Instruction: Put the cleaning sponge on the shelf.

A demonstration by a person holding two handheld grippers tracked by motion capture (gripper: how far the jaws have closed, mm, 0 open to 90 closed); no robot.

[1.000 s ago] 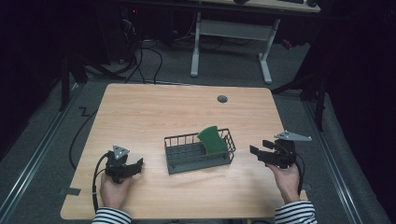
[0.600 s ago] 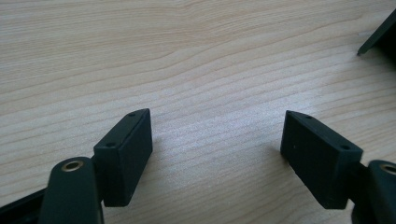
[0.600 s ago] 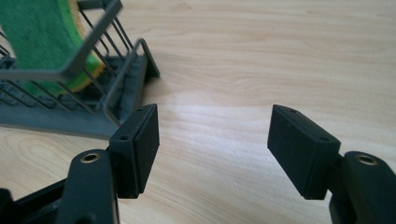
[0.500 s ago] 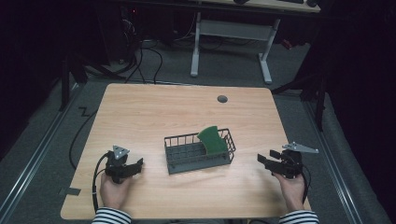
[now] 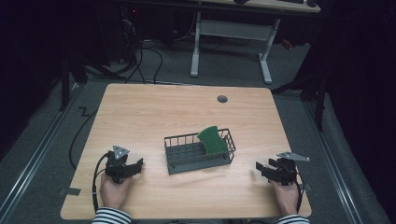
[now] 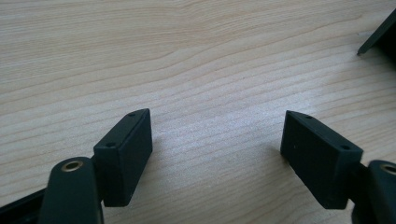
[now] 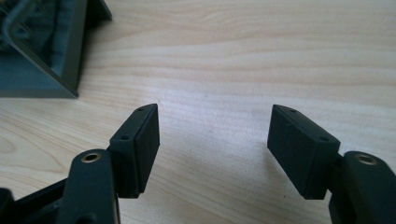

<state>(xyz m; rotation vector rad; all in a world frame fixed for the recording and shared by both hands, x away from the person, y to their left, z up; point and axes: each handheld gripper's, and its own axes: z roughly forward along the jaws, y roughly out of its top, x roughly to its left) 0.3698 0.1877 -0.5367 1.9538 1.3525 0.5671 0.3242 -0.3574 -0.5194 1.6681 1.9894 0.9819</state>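
Green curved plate (image 5: 214, 140) stands tilted in dark wire rack (image 5: 187, 158).

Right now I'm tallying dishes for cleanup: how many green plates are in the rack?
1. A single green plate stands tilted on edge at the right end of the wire rack, mid-table. The other slots look empty.
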